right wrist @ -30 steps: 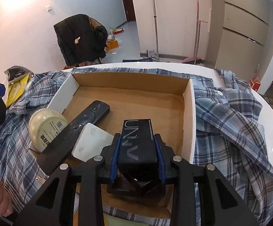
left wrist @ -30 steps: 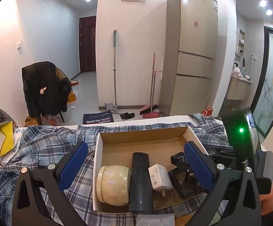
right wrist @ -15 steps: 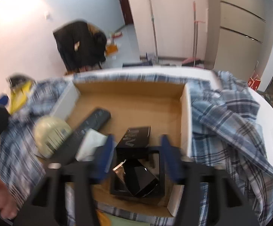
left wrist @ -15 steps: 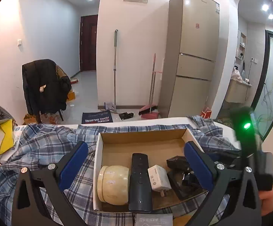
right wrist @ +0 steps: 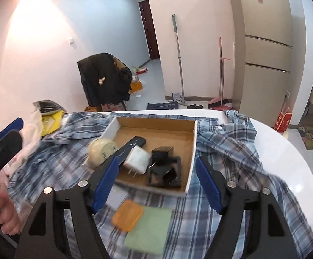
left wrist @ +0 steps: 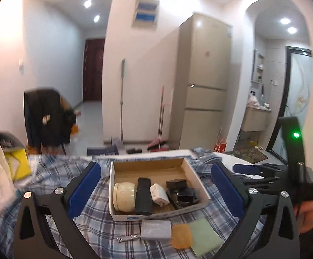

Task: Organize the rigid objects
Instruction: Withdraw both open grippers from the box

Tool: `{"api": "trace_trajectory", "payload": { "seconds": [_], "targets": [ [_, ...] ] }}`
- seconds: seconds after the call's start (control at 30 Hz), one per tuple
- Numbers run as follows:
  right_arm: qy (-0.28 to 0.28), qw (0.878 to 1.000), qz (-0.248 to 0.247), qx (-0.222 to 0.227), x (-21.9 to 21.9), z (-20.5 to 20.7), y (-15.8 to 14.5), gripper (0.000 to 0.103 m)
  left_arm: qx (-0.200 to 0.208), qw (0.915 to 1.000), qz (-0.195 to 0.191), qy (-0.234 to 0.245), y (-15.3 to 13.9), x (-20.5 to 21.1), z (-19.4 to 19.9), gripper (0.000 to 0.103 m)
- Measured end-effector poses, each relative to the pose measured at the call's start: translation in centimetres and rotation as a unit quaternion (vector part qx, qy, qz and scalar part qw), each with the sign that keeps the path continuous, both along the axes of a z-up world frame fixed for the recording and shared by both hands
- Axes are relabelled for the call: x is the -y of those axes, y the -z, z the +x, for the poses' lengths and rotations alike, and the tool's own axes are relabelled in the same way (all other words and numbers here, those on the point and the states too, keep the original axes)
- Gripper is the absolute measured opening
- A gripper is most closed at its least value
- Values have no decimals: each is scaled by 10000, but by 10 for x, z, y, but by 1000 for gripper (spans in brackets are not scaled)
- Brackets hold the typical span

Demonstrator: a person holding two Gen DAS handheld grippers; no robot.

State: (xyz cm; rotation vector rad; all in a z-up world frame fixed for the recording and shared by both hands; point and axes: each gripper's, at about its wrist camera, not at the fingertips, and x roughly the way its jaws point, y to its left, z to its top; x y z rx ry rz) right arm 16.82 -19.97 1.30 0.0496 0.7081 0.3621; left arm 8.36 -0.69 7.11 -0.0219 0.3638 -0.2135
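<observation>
Here, the scene is listed by part.
Box: a cardboard box (right wrist: 192, 144) is seen on a plaid shirt (right wrist: 225, 151) spread over the white worktop (right wrist: 285, 157).
Contents: a cream jar (left wrist: 124, 196), a black remote (left wrist: 143, 194), a white plug adapter (right wrist: 137, 159) and a black case (right wrist: 164, 168) are laid side by side inside.
Right gripper (right wrist: 156, 183): its jaws are opening, nothing is held between them; the black case is seen just beyond the tips.
Left gripper (left wrist: 154, 190): spread wide and empty, held short of the box.
Front of box: a grey card (left wrist: 155, 228), an orange pad (right wrist: 127, 214) and a green cloth (right wrist: 150, 228) are laid on the shirt.
</observation>
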Motion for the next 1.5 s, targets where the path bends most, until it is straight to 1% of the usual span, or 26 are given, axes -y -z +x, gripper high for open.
{"api": "trace_trajectory", "payload": {
  "seconds": [0.03, 0.07, 0.1, 0.13, 0.17, 0.23, 0.3, 0.4, 0.47, 0.53, 0.6, 0.7, 0.87, 1.0, 1.07, 1.1, 1.17, 1.2, 1.23, 1.27, 1.3, 1.33, 1.4, 1.43, 1.47, 1.5],
  "targets": [
    [-6, 10000, 36, 12, 2, -8, -1, 72, 162, 9995, 262, 82, -1, 7, -13, 103],
    [-9, 10000, 63, 50, 2, -15, -2, 72, 247, 9985, 461, 143, 0, 12, -18, 103],
    [1, 9999, 76, 109, 4, -22, -3, 72, 358, 9964, 753, 151, 4, 19, -24, 103],
    [17, 9998, 69, 193, 4, -31, -2, 73, 439, 9940, 1000, -11, 11, 23, -29, 103],
    [38, 9995, 48, 295, 5, -38, 0, 80, 400, 9938, 1038, -52, 16, 24, -31, 103],
    [199, 9985, -2, 505, 8, -51, 7, 89, 156, 9969, 728, 247, 27, 19, -32, 103],
    [303, 9979, -36, 567, 10, -55, 16, 89, 83, 9982, 510, 301, 37, 13, -33, 103],
    [400, 9979, -55, 501, 13, -52, 31, 89, 8, 9993, 346, 135, 54, 2, -28, 103],
    [478, 9980, -66, 413, 15, -47, 41, 89, -225, 9997, 96, 58, 67, -9, -20, 103],
    [680, 9965, -307, 369, 16, -46, 48, 89, -591, 9982, -117, 70, 79, -20, -10, 103],
    [693, 9955, -452, 458, 17, -51, 50, 89, -790, 9966, -244, 62, 87, -28, -5, 103],
    [668, 9959, -392, 472, 21, -54, 52, 89, -951, 9952, -238, -43, 95, -32, 1, 103],
    [587, 9974, -334, 257, 22, -51, 58, 89, -1285, 9917, -34, 17, 111, -20, 10, 103],
    [630, 9975, -317, 61, 19, -48, 67, 89, -1411, 9899, 112, 72, 112, -12, 11, 103],
    [621, 9975, -347, 41, 17, -47, 71, 89, -1748, 9842, 282, -37, 113, -8, 18, 102],
    [627, 9974, -357, 37, 17, -47, 72, 89, -1917, 9811, 270, -57, 114, -8, 21, 100],
    [604, 9976, -338, 5, 16, -46, 72, 86, -2320, 9726, 48, 109, 117, -10, 30, 94],
    [594, 9977, -321, -8, 17, -45, 72, 86, -2502, 9681, 6, 133, 118, -10, 34, 90],
    [589, 9978, -314, -17, 17, -45, 72, 86, -2726, 9621, -3, 90, 121, -12, 42, 83],
    [597, 9977, -312, -14, 17, -45, 72, 86, -2821, 9594, 0, 45, 124, -14, 47, 79],
    [605, 9977, -313, -9, 18, -46, 72, 86, -2918, 9565, 2, 14, 126, -15, 52, 71],
    [611, 9976, -319, -8, 18, -45, 72, 86, -3078, 9514, -30, 28, 130, -17, 60, 61],
    [648, 9974, -325, -23, 19, -45, 73, 86, -3353, 9417, -229, 163, 136, -19, 69, 50],
    [676, 9972, -324, -39, 20, -44, 74, 86, -3532, 9339, -473, 296, 139, -20, 73, 44],
    [689, 9971, -330, -65, 20, -43, 75, 86, -3582, 9309, -595, 388, 139, -20, 75, 43],
    [685, 9970, -336, -95, 20, -42, 75, 86, -3584, 9303, -626, 471, 138, -17, 75, 42]
  ]
}}
